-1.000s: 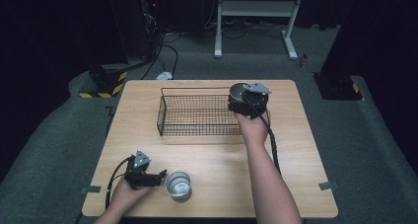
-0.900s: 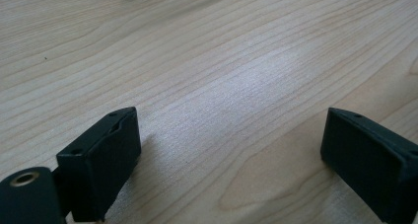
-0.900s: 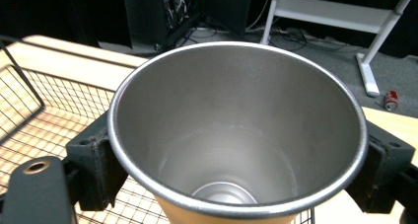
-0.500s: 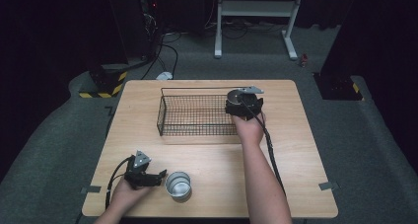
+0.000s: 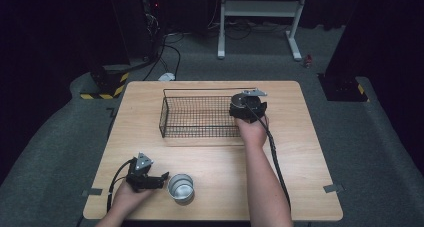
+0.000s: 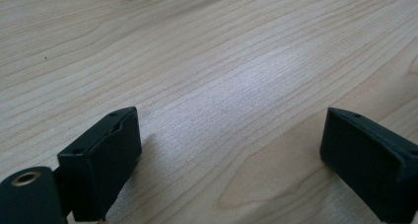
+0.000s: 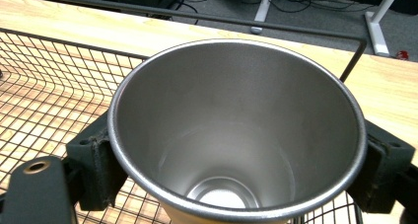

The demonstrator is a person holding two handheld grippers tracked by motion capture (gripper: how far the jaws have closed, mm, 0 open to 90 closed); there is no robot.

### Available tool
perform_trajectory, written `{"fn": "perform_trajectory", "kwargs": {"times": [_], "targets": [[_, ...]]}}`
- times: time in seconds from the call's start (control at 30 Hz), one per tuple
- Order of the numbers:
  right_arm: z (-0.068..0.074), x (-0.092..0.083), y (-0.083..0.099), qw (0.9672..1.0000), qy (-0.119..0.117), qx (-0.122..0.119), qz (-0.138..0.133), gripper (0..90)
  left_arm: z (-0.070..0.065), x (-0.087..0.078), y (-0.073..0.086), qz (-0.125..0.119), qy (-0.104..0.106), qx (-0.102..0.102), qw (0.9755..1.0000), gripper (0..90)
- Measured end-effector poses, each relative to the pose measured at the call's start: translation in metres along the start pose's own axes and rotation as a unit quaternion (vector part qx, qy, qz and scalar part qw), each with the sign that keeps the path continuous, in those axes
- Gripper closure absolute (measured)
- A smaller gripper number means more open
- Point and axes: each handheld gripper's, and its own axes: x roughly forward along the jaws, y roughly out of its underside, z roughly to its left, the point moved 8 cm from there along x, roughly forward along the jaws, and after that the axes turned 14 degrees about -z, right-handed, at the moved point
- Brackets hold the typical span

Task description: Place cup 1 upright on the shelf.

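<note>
Right tongs [image 7: 236, 174] grip a steel cup [image 7: 236, 135] over the wire basket [image 5: 200, 118]; left tongs [image 6: 236, 165] gape wide, holding nothing.

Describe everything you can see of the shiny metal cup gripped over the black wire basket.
The shiny metal cup is a brushed steel tumbler, tapering from a wide rolled rim to a small round base. It is empty and upright, clamped on both sides by the right gripper, above the right end of the black wire basket.

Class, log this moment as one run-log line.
right gripper: shut on cup, over basket | left gripper: open, beside second cup
</note>
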Motion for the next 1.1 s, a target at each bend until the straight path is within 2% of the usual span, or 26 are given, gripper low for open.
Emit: {"fn": "perform_trajectory", "kwargs": {"times": [0.1,0.47,0.8,1.1], "targets": [[0.001,0.001,0.002,1.0,0.0,-0.006,0.002,12.8,0.0,0.0,0.0,0.0,0.0,0.0,1.0,9.0],[0.001,0.006,0.009,1.0,0.002,-0.001,0.008,12.8,0.0,0.0,0.0,0.0,0.0,0.0,1.0,9.0],[0.002,0.004,0.012,0.9999,0.003,0.001,0.01,12.8,0.0,0.0,0.0,0.0,0.0,0.0,1.0,9.0],[0.003,-0.001,0.015,0.9998,0.0,-0.02,0.01,12.8,0.0,0.0,0.0,0.0,0.0,0.0,1.0,9.0]]}}
